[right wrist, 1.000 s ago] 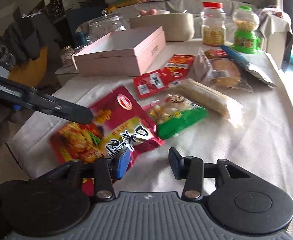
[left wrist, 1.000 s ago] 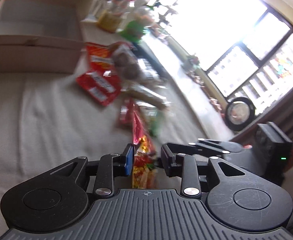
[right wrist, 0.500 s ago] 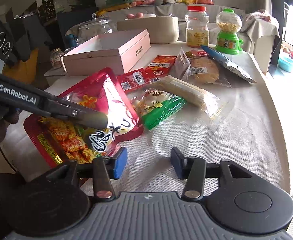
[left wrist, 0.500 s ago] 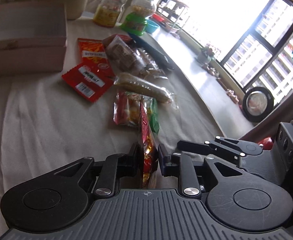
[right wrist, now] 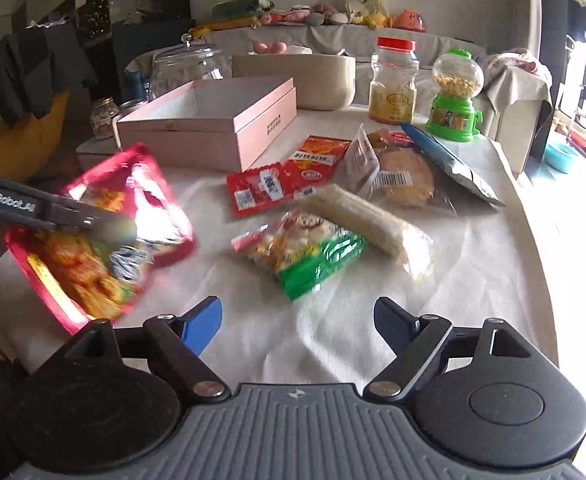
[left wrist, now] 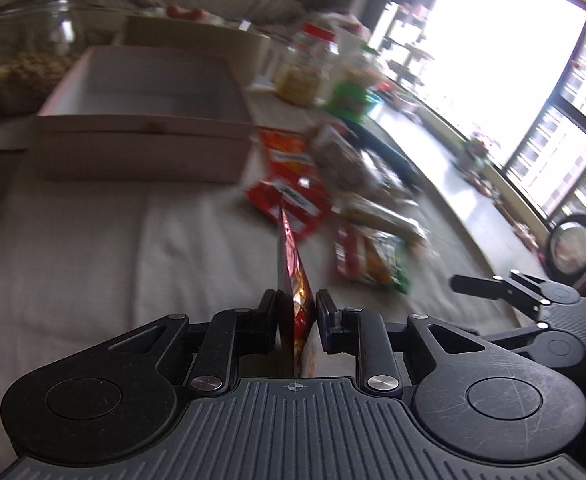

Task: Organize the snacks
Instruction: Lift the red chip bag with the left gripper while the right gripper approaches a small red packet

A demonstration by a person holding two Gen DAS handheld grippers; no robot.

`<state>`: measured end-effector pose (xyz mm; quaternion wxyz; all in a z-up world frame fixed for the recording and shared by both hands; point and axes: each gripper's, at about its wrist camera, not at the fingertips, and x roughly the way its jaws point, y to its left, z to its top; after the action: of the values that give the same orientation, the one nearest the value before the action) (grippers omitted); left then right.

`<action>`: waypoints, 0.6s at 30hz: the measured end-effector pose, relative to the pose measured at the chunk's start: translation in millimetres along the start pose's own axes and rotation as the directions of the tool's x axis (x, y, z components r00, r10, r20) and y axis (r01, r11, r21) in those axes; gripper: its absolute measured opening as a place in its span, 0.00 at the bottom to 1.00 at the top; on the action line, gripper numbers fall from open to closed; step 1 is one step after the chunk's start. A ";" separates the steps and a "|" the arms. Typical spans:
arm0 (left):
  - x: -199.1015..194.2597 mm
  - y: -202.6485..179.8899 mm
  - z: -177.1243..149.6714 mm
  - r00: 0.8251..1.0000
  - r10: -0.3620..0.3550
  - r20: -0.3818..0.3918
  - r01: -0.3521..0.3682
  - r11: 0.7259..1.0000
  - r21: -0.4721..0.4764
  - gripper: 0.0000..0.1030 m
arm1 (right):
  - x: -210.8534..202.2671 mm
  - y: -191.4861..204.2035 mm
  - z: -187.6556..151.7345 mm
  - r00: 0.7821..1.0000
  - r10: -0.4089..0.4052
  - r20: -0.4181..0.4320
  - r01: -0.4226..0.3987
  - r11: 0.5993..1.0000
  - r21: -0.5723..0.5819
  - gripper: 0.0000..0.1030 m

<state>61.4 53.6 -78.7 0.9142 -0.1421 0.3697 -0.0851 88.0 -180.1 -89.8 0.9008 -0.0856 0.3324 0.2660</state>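
Your left gripper (left wrist: 296, 312) clamps the red snack bag (right wrist: 105, 236) edge-on, lifted clear of the white tablecloth (right wrist: 453, 280) at its near left corner. Your right gripper (right wrist: 297, 320), jaws just swung wide with nothing between them, hovers low over bare cloth. Just beyond lie the green-and-white packet (right wrist: 305, 252) and a long pale wafer pack (right wrist: 361, 216), then red sachets (right wrist: 285, 180) and a wrapped bun (right wrist: 405, 176). Farther back, the open pink box (right wrist: 213, 124) stands empty beside a red-lidded jar (right wrist: 393, 84) and a green candy dispenser (right wrist: 453, 96).
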 end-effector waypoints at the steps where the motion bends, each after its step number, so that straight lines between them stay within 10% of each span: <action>1: -0.5 4.1 0.4 1.000 0.012 -0.001 -0.012 1.000 -0.012 0.24 | 4.3 0.1 7.1 1.000 0.004 0.004 -0.004 1.000 0.002 0.81; 15: 3.4 25.4 -9.9 0.998 -0.056 -0.033 0.054 0.995 -0.083 0.25 | 123.3 32.2 89.7 0.996 0.073 -0.058 -0.080 0.987 -0.136 0.79; 18: -0.3 28.4 -12.3 0.997 -0.062 -0.043 0.059 0.995 -0.082 0.25 | 130.9 36.8 86.7 0.992 0.079 -0.096 -0.093 0.985 -0.145 0.61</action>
<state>54.1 78.1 -96.0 0.8962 -0.1882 0.3890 -0.1009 199.6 -65.1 -107.0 0.8636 -0.1503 0.3552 0.3246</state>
